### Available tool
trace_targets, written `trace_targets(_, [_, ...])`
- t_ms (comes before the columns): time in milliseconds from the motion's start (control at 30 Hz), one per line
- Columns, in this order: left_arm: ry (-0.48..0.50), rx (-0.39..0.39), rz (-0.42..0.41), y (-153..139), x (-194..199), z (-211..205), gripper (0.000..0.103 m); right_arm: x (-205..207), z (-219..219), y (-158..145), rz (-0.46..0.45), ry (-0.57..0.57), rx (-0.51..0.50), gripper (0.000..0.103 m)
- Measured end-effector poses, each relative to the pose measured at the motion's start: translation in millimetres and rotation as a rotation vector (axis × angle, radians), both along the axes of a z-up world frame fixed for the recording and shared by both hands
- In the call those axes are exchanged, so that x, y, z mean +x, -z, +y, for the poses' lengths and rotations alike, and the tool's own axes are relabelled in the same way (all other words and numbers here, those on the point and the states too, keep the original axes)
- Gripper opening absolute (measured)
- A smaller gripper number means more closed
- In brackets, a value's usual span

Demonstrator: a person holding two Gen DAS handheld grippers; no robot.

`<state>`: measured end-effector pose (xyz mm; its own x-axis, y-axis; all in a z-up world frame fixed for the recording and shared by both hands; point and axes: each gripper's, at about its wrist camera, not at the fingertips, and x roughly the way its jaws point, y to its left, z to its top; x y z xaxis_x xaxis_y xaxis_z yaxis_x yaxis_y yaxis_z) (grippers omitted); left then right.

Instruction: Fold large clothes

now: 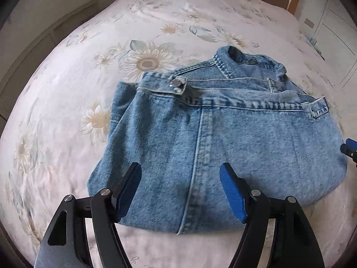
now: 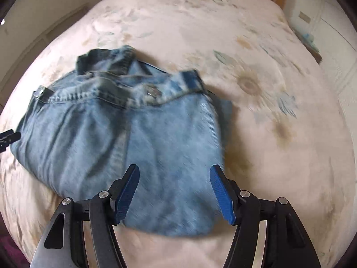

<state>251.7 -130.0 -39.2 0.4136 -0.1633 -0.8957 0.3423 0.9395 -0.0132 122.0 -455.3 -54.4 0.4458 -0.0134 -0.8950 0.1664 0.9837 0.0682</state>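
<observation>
A faded blue denim jacket (image 1: 223,134) lies folded into a thick bundle on the flower-printed bedspread (image 1: 100,51), collar at the far end, a metal snap button (image 1: 175,83) on a waist tab facing up. The left gripper (image 1: 180,172) hangs over its near edge, jaws spread and pinching nothing. The right gripper (image 2: 175,170) hangs likewise, spread wide over the bundle's near right part. The right view is smeared; each view catches only a tip of the other gripper.

No text, label, brand, number or sign can be read on the folded blue denim garment (image 1: 223,138) or the pale floral bedspread (image 1: 156,22).
</observation>
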Motion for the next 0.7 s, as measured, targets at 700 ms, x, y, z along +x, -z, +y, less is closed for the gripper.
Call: trace_targets(700, [0.082,0.113,0.008,60,106,-59,0.083,149,53,59,0.064,-0.120,0.004,0.067])
